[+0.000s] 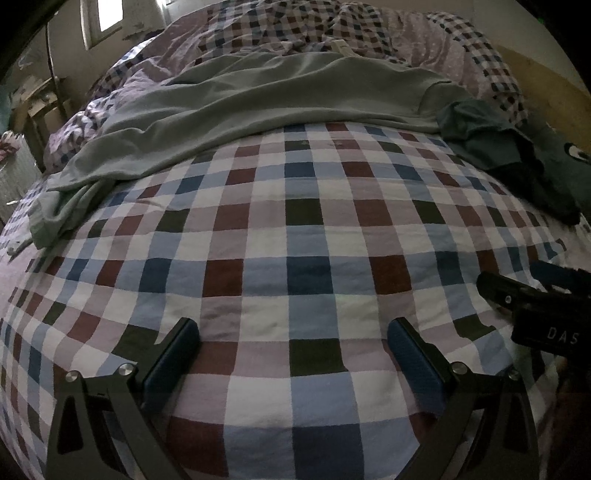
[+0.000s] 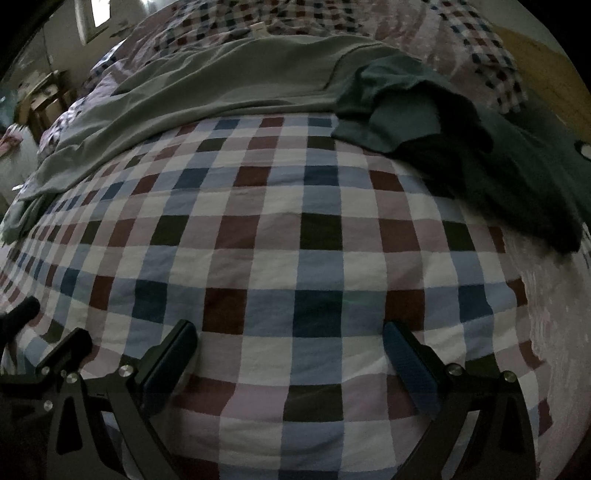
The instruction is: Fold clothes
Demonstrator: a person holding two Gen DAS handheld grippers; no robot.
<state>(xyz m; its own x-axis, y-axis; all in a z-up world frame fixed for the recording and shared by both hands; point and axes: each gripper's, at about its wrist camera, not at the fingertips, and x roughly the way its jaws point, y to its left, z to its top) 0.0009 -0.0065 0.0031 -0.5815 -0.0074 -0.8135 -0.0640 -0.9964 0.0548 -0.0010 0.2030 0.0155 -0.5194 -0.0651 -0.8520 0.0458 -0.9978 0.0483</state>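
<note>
A pale green garment (image 1: 258,99) lies spread and rumpled across the far part of the checked bedcover (image 1: 295,240), with a sleeve trailing at the left. A dark green garment (image 1: 517,155) is bunched at the far right, touching the pale one. Both show in the right wrist view too: the pale green garment (image 2: 207,88) and the dark green garment (image 2: 480,147). My left gripper (image 1: 293,332) hangs open over bare bedcover, well short of the clothes. My right gripper (image 2: 290,334) is open too, nothing between its fingers. The right gripper's body (image 1: 535,299) shows at the left view's right edge.
A crumpled checked duvet (image 1: 295,29) is piled behind the clothes. The bedcover (image 2: 295,258) is flat between the grippers and the clothes. A window (image 1: 107,14) and cluttered shelves (image 1: 40,103) stand at the far left. A yellow wall (image 2: 546,77) is at the right.
</note>
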